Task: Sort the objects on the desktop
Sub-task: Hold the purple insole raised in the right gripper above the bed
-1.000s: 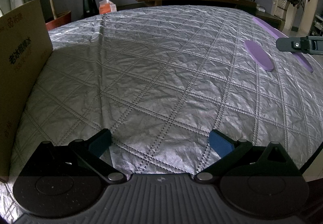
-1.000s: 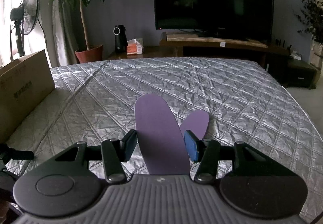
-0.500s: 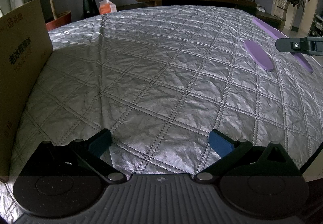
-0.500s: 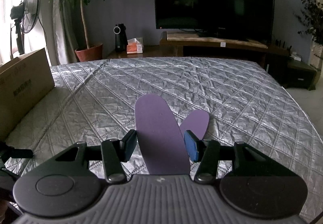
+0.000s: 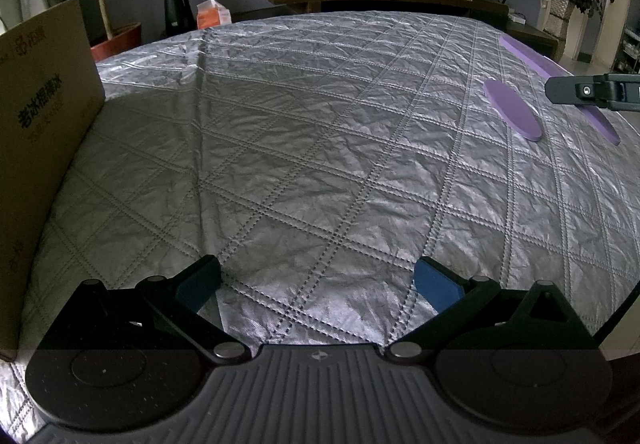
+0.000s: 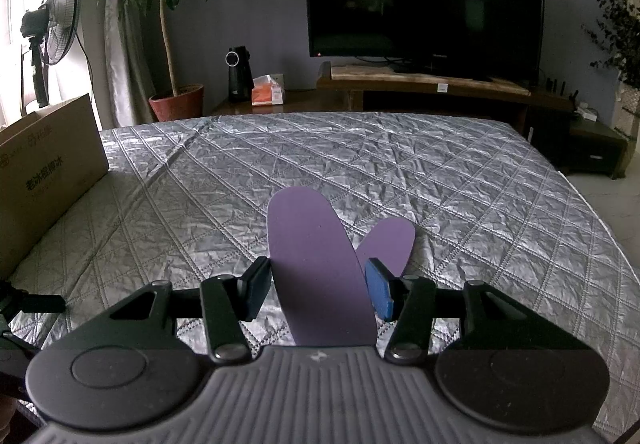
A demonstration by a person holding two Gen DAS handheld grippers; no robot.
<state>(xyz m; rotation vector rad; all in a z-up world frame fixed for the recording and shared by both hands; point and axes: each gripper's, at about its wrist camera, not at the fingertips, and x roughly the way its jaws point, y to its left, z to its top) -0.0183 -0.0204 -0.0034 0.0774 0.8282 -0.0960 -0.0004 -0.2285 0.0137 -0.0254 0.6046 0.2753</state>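
Far left, a cardboard box [image 5: 44,132] stands on edge at the rim of the bench [image 5: 320,144], which wears a silver quilted cover. The left tongs [image 5: 318,284] hang over bare quilt, spread wide, nothing between them. Over to the right, the right tongs [image 6: 318,290] are narrowed onto a purple insole [image 6: 316,268], pads pinching its two long edges, toe pointing away. A second insole [image 5: 512,110] lies flat on the quilt just beside it. The risk? That grip is only on thin edges, so the soft foam could bow and pop out, or its toe could snag and drag its mate. Both insoles look flat, thin, matte purple, round-toed
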